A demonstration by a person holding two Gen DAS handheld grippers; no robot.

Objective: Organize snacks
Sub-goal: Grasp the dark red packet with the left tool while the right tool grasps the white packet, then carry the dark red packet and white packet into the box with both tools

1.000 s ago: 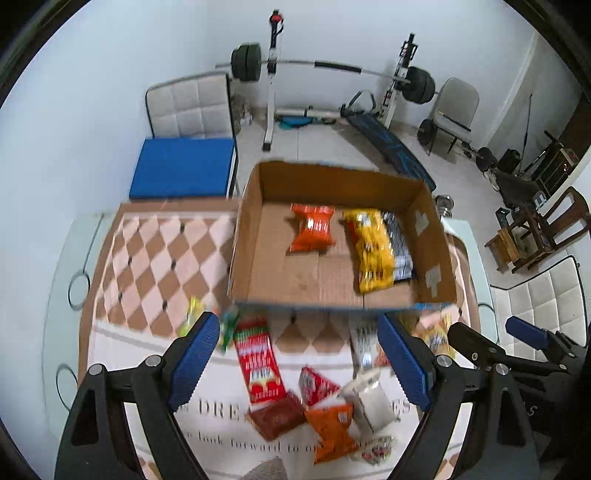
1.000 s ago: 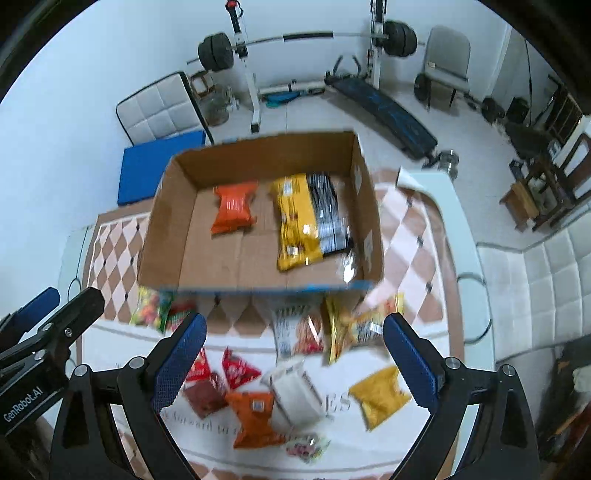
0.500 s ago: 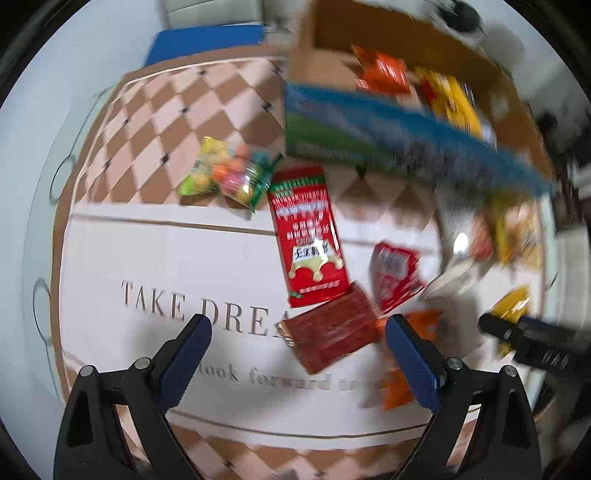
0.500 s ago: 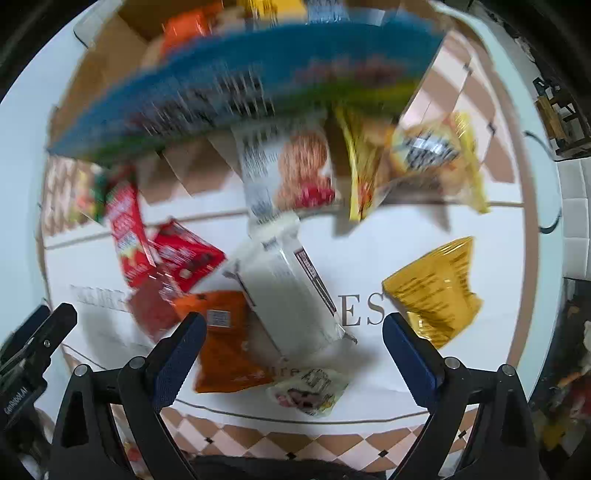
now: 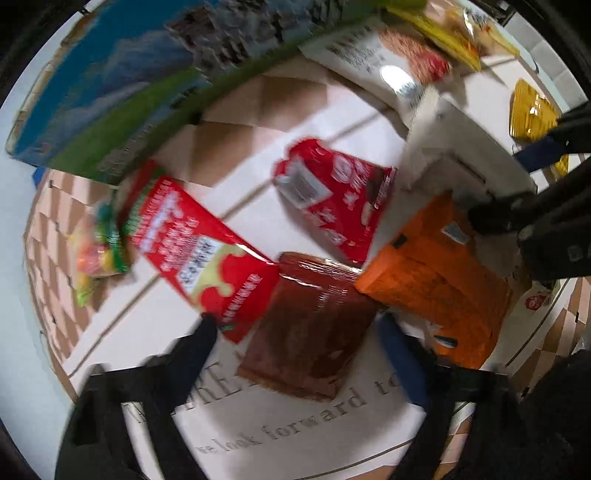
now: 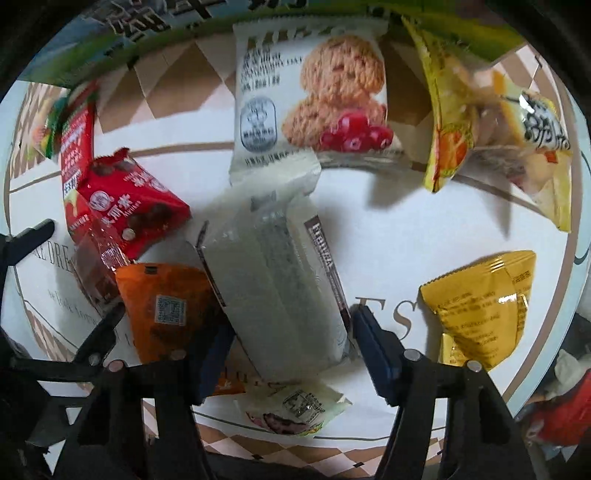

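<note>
Snacks crowd the cloth before the box (image 6: 155,26). My right gripper (image 6: 291,343) is closing, jaws astride the pale white packet (image 6: 273,280), its long edges just inside the pads. My left gripper (image 5: 295,332) is closing around the dark brown packet (image 5: 310,325), not yet pressing. Bare cloth lies near the yellow pouch (image 6: 484,306).

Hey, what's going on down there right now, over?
Left gripper closing around brown packet. Right gripper closing around long white packet. Orange packet crowds both, over.
</note>
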